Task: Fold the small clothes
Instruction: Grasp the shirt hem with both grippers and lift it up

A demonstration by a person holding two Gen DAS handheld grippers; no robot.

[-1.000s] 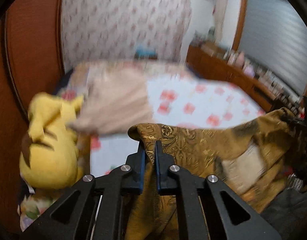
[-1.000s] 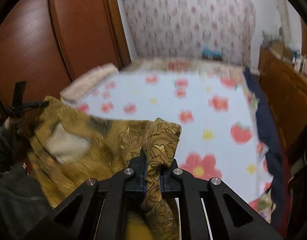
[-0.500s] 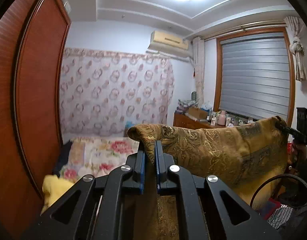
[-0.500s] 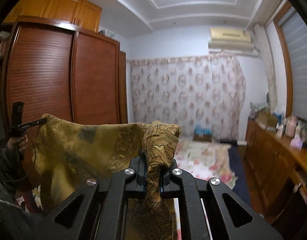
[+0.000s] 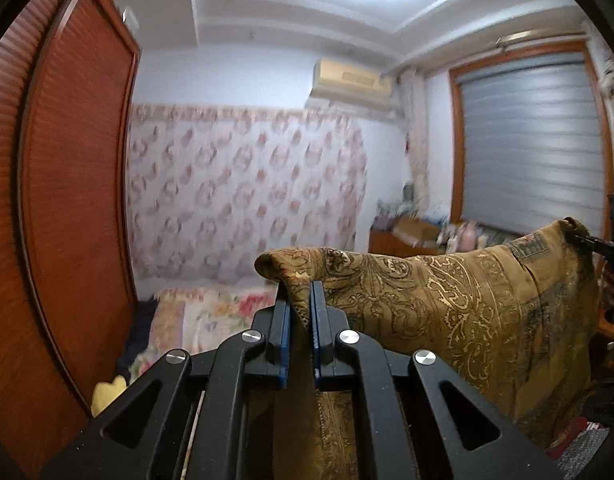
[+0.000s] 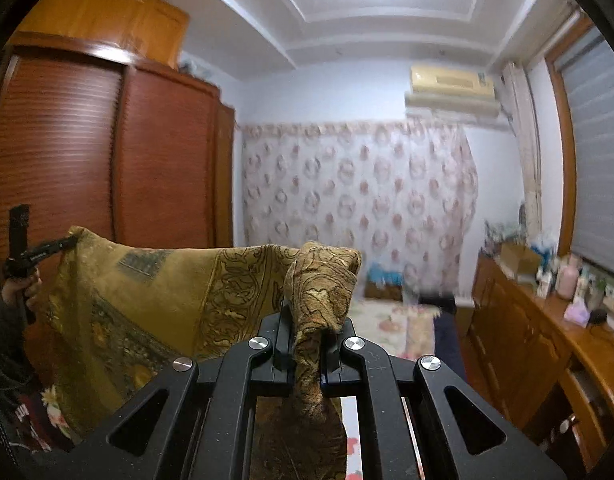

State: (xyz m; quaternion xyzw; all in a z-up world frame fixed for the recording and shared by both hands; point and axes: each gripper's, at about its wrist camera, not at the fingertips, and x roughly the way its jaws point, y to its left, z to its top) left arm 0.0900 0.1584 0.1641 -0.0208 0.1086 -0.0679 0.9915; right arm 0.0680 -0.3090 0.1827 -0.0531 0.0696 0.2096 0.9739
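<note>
I hold one cloth (image 5: 447, 304) aloft, stretched between two grippers, above the bed (image 5: 211, 312) at 6 o'clock. Left gripper (image 5: 300, 292) clamped on one corner; right gripper (image 6: 311, 316) clamped on the other. Step, I judge: lift and spread before folding. Next: lower it flat, keeping both corners level.

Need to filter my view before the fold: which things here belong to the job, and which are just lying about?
In the job:
- gold patterned cloth, stretched between both grippers
- left gripper, shut on one corner
- right gripper, shut on the other corner
- bed

Lying about:
- yellow plush toy
- wardrobe
- sideboard clutter
- air conditioner
</note>
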